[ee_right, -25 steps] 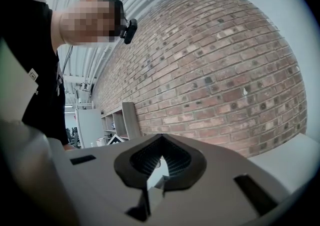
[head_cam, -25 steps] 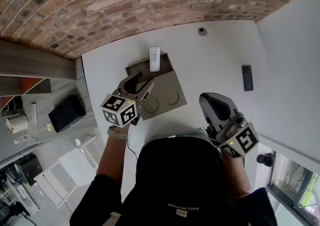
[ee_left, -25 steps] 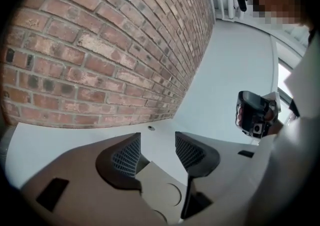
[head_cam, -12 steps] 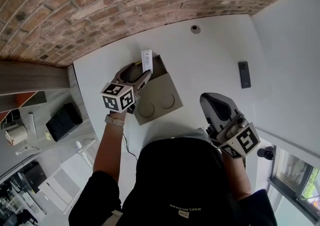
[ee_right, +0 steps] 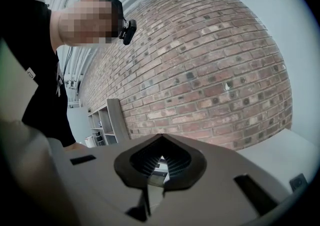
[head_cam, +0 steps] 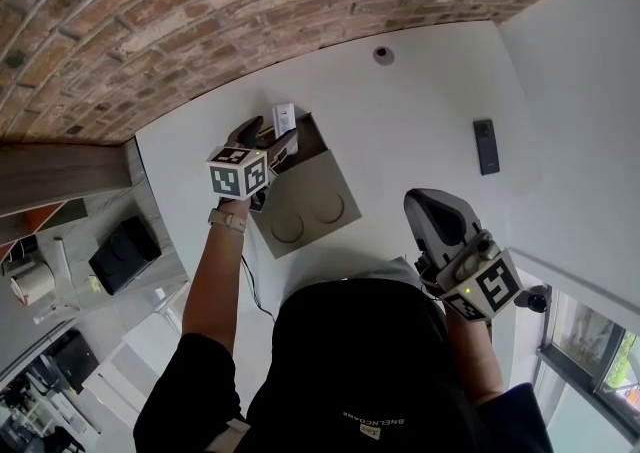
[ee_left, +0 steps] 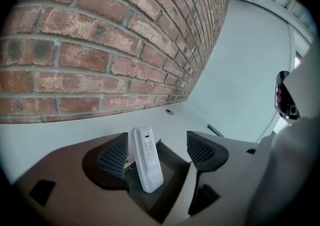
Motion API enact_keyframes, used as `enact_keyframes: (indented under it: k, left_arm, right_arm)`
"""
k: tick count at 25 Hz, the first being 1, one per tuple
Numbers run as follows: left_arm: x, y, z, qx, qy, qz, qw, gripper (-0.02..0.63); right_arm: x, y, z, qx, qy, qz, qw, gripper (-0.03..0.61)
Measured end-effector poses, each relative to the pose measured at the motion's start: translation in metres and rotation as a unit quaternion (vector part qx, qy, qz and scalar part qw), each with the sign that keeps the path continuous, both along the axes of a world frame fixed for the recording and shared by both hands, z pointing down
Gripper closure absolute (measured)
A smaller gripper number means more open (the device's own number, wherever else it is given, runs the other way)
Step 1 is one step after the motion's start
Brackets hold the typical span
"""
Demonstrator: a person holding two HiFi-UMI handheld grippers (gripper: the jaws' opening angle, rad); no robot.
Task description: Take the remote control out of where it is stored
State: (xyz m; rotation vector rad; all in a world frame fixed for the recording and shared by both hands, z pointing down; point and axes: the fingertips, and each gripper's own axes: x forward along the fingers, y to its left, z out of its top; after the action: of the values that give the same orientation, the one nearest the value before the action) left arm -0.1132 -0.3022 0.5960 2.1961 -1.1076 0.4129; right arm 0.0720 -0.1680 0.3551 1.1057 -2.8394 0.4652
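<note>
Seemingly untouched, remote (ee_left: 146,160) within hand-held gripper (ee_left: 160,151).

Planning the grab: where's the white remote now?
Head view, left of centre: the white remote stands in the storage box's slot by the brick wall, between the left hand-held gripper's jaws, which have just been opening.

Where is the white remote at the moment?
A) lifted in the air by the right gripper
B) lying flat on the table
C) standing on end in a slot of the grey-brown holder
C: the white remote stands in the open slot of the grey-brown holder, between the jaws of the left gripper, which have just been opening and do not clamp it.
</note>
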Motion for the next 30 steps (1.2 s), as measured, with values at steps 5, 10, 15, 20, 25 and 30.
enact_keyframes:
  k: [5, 10, 15, 20, 25, 30]
  left_arm:
    - [0.000, -0.014, 0.023, -0.019, -0.011, -0.003, 0.9998, 0.268]
    - [0.000, -0.025, 0.040, -0.030, -0.035, 0.004, 0.9989, 0.268]
    - [0.010, -0.033, 0.048, -0.039, -0.042, 0.016, 0.9982, 0.268]
    - [0.019, -0.040, 0.053, -0.040, -0.056, 0.026, 0.9973, 0.268]
    - [0.022, -0.044, 0.060, -0.051, -0.082, 0.037, 0.9947, 0.268]
    - [0.023, -0.042, 0.066, -0.055, -0.110, 0.046, 0.9913, 0.270]
  right_arm:
    - [0.006, -0.006, 0.002, -0.004, 0.000, 0.011, 1.000, 0.575]
    - [0.015, -0.011, 0.006, -0.011, 0.001, 0.023, 1.000, 0.575]
    - [0.022, -0.014, 0.011, -0.019, 0.001, 0.034, 0.999, 0.575]
    - [0.028, -0.019, 0.014, -0.022, -0.002, 0.039, 0.999, 0.575]
    - [0.029, -0.022, 0.016, -0.024, -0.008, 0.042, 0.999, 0.575]
    - [0.030, -0.024, 0.018, -0.027, -0.008, 0.040, 0.999, 0.575]
